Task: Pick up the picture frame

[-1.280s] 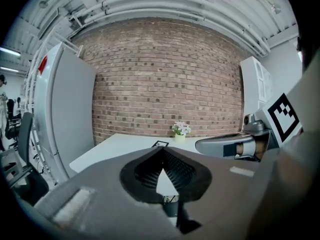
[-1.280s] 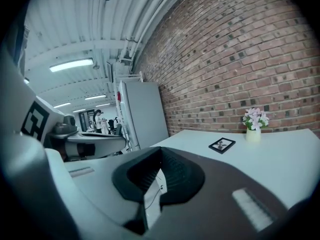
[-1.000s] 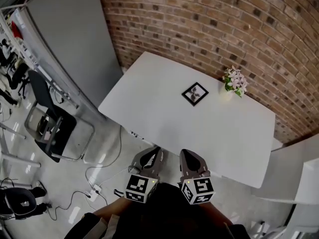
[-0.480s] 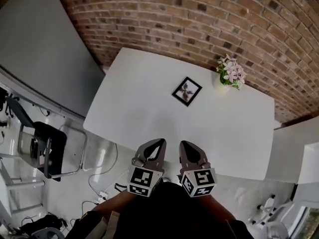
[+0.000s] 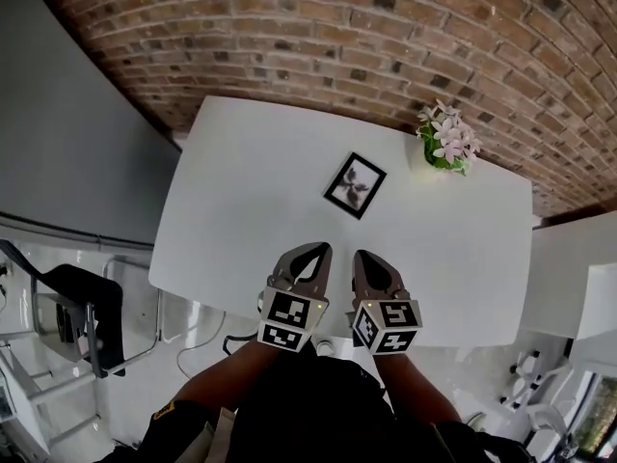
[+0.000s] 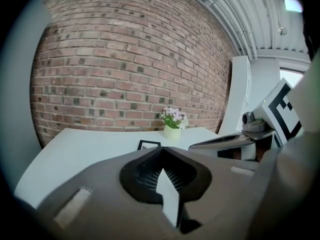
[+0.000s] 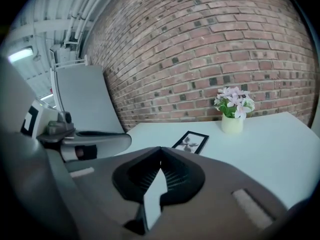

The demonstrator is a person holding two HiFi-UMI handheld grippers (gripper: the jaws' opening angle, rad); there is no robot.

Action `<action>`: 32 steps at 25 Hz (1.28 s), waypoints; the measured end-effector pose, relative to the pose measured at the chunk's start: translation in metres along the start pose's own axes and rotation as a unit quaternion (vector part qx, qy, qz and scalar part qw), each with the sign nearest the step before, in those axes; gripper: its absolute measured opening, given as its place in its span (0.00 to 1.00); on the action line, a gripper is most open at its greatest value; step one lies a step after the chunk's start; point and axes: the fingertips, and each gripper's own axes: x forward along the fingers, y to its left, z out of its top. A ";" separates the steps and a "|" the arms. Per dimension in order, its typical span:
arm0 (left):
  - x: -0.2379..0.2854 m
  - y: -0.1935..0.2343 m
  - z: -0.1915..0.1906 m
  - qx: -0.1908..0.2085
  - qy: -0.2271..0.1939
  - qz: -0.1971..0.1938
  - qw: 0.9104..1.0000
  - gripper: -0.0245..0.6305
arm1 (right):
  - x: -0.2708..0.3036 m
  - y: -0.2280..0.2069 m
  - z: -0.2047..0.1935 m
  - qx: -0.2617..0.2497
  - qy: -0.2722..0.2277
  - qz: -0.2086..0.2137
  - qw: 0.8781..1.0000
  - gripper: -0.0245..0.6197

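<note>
Above the table (image 5: 241, 220), left claw (image 5: 315, 250) and right claw (image 5: 364, 256) are closed and empty, picture frame (image 5: 355, 184) seemingly flat beyond.

One picture frame (image 5: 355, 184), one flower pot (image 5: 444, 146), one white table (image 5: 241, 225), one chair (image 5: 85, 307), two hand-held grippers, left (image 5: 311, 252) and right (image 5: 365, 258)

Grey left gripper (image 5: 324, 250) and right gripper (image 5: 358, 256), black-and-white marker cubes (image 5: 288, 318), dark top (image 5: 308, 408)
</note>
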 end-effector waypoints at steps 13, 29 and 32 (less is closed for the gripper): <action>0.105 0.041 0.000 -0.003 0.047 -0.022 0.999 0.08 | 0.077 -0.065 -0.007 0.048 0.045 -0.058 0.996 0.13; 0.178 0.089 -0.049 -0.013 0.135 0.002 0.991 0.20 | 0.134 -0.112 -0.035 0.109 0.101 -0.085 0.985 0.22; 0.184 0.092 -0.055 -0.013 0.144 0.000 0.989 0.21 | 0.139 -0.113 -0.039 0.116 0.110 -0.090 0.983 0.23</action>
